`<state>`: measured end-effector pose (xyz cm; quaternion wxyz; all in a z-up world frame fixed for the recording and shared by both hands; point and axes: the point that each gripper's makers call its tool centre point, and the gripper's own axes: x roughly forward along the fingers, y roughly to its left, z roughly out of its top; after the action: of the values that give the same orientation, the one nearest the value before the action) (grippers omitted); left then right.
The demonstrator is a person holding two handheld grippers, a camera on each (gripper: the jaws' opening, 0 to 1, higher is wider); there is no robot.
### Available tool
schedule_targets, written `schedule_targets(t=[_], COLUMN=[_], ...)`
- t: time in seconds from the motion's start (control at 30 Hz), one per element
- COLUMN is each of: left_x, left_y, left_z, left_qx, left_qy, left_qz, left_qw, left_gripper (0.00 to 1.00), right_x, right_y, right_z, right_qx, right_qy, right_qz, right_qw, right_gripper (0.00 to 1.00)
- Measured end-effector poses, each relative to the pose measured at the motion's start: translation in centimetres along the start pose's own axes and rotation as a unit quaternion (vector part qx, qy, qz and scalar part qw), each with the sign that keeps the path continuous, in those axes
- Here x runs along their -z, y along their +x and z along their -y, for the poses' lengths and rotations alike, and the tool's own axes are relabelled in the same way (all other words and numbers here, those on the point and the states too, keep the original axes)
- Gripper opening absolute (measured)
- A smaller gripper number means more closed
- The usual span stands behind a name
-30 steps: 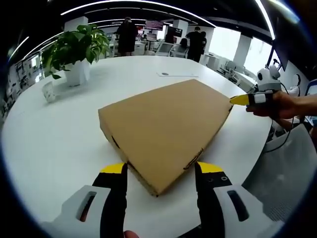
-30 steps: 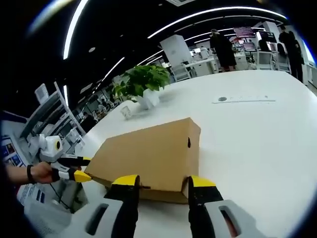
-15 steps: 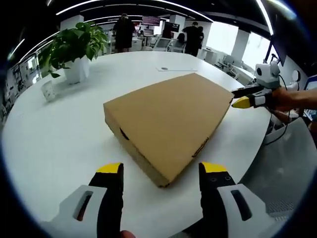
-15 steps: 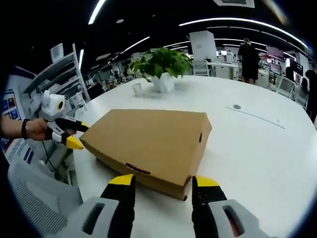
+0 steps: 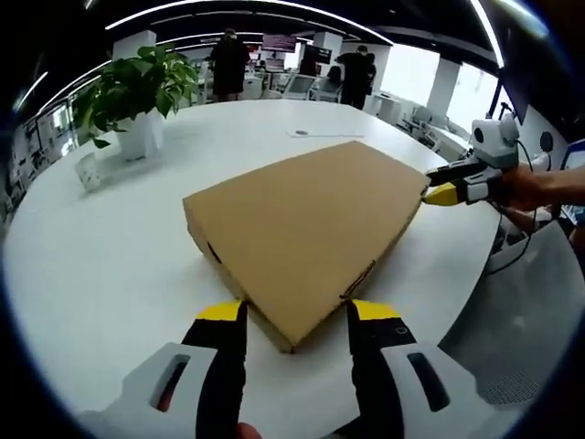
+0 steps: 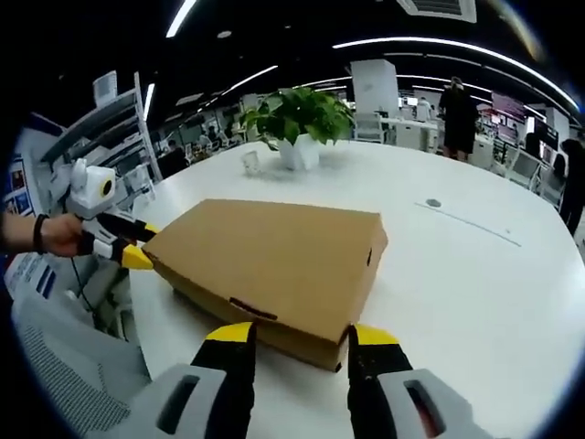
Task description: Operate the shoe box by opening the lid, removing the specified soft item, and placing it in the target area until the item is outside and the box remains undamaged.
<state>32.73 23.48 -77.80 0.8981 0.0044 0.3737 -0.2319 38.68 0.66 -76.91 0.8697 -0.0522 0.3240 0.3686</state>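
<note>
Both of your grippers hold their yellow-tipped jaws apart, each pair straddling a corner of the shoe box with nothing pinched between them. Your left gripper (image 5: pixel 289 315) sits at the near corner of the shoe box (image 5: pixel 306 233), the jaws just either side of that corner; you cannot tell whether they touch the cardboard. Your right gripper (image 6: pixel 300 334) frames the opposite corner of the same box (image 6: pixel 274 261) in the same way.

That shoe box is plain brown cardboard, lid shut and lying flat, resting on a round white table (image 5: pixel 110 265) near its edge. A small dark finger hole shows in one end wall.

From the left gripper view, your right gripper's yellow tip (image 5: pixel 441 193) reaches the far corner, with your hand (image 5: pixel 535 187) behind it. From the right gripper view, your left gripper's tip (image 6: pixel 135 258) meets the box's far left corner.

A potted green plant (image 5: pixel 137 91) in a white pot stands well apart from the box, with a small white cup (image 5: pixel 89 170) near it. People (image 5: pixel 228 64) stand in the office behind.
</note>
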Motion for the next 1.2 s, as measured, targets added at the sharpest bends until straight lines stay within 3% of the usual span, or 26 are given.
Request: schedule_targets(t=[0.3,0.43,0.63,0.77,1.07,1.2], left_x=[-1.4,-2.4,-3.7,-4.9,-6.0,-6.5], left_y=[-1.9,-3.0,-4.1,-4.9,-5.4,-5.6], left_z=[0.2,0.3,0.5,0.3,0.8,0.7], left_qx=[0.003,0.012,0.014,0.027,0.036,0.03], left_qy=[0.008,-0.004,0.02,0.001,0.033,0.053], left_qz=[0.017,0.034,0.039,0.059,0.065,0.066], left_qw=[0.9998,0.9993,0.9989,0.9979,0.9967,0.9959], left_gripper=[0.43,0.43,0.43,0.44,0.52,0.51], right_x=[-1.6,-2.6,-4.5,-6.0,-8.5,-9.3], right_y=[-1.2,-1.9,-2.9,-3.4,-4.1,-4.4], right_z=[-0.4,-0.3,-0.3,-0.2,-0.3,-0.5], right_qx=[0.0,-0.004,-0.004,-0.008,-0.007,-0.006], right_qy=[-0.009,0.006,0.028,0.037,0.046,0.051], right_qz=[0.007,0.03,0.063,0.078,0.102,0.109], right_qw=[0.9999,0.9995,0.9976,0.9962,0.9937,0.9926], right_gripper=[0.34,0.34,0.34,0.34,0.33,0.33])
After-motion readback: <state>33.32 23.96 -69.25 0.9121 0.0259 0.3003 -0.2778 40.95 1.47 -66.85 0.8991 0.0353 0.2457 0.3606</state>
